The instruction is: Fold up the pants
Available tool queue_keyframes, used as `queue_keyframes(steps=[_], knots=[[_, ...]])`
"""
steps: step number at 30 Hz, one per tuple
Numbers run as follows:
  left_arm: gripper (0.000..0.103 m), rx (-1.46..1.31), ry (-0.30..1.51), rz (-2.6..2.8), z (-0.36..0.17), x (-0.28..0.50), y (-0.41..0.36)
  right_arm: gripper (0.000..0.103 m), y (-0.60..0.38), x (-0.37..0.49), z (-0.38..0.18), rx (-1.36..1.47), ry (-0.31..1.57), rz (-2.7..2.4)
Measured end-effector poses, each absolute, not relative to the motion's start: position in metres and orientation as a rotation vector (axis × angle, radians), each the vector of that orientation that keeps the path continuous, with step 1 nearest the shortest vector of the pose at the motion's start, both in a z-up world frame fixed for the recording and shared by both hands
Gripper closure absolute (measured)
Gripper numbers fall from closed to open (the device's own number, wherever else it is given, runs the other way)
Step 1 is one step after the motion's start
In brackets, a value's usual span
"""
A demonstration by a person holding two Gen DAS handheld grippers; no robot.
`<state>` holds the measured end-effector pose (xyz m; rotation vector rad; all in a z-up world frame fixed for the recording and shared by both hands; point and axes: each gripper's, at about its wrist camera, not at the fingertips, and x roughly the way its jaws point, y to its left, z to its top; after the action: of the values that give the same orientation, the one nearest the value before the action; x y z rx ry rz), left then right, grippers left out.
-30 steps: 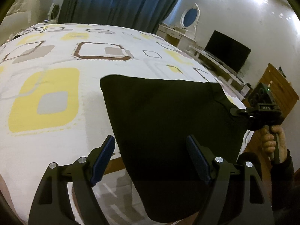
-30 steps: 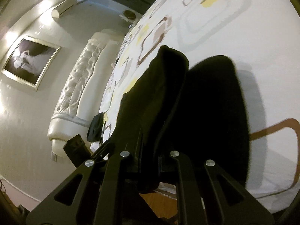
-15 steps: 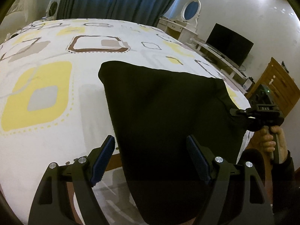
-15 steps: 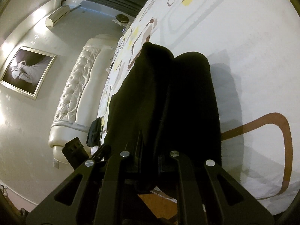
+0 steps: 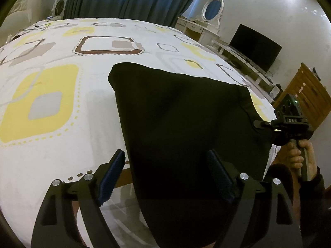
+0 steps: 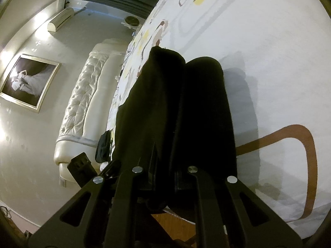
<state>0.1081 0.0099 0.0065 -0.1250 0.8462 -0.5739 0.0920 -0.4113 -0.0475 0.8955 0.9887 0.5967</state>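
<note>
One corner pinched, the other side loose.
My right tool (image 5: 258,123) is clamped on the black pants' (image 5: 186,124) corner at the bed's (image 5: 51,144) near edge; my left tool (image 5: 165,175) gapes wide, holding nothing. Uneven tension could drag the overhanging cloth off the bed. Since a second ago the pants have slid further onto the bed.

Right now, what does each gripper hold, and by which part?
Right gripper: the pants, pinched at their right edge. Left gripper: open, holding nothing.
</note>
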Motion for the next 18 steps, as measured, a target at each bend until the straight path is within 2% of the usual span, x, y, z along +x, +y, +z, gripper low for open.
queue_keyframes(steps=[18], knots=[[0.022,-0.125,0.871,-0.585,0.003,0.115,0.005,0.092,-0.446,0.082,-0.052,0.945,0.96,0.528]])
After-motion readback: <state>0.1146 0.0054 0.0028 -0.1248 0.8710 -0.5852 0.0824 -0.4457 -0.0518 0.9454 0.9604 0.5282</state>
